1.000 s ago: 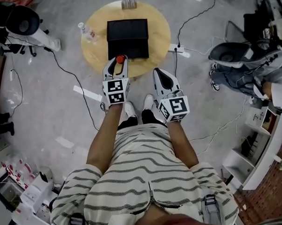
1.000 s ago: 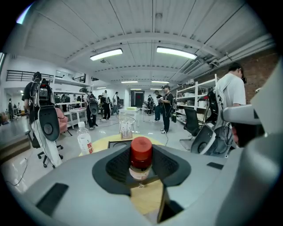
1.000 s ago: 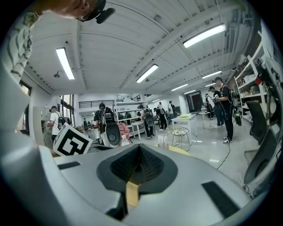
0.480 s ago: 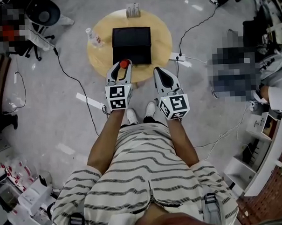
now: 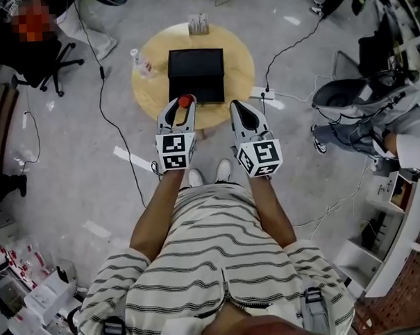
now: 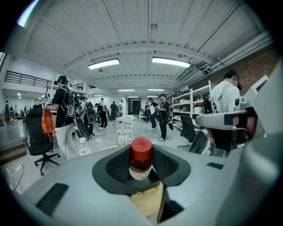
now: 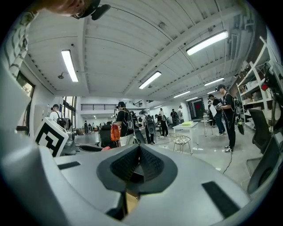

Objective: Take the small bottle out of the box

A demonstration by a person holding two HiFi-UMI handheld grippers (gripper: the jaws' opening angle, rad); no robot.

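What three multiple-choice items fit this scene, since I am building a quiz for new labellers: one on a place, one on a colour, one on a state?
1. Where is the small bottle?
A in the black box
B between the left gripper's jaws
C on the floor

2. What colour is its cap?
A blue
B red
C white

3. How do the right gripper's jaws stand?
A together, on nothing
B shut on a bottle
C wide apart

Key: B, the left gripper view shows the jaws clamping its sides; B, the cap shows red in the head view too; A, the right gripper view shows the jaws meeting with nothing between.
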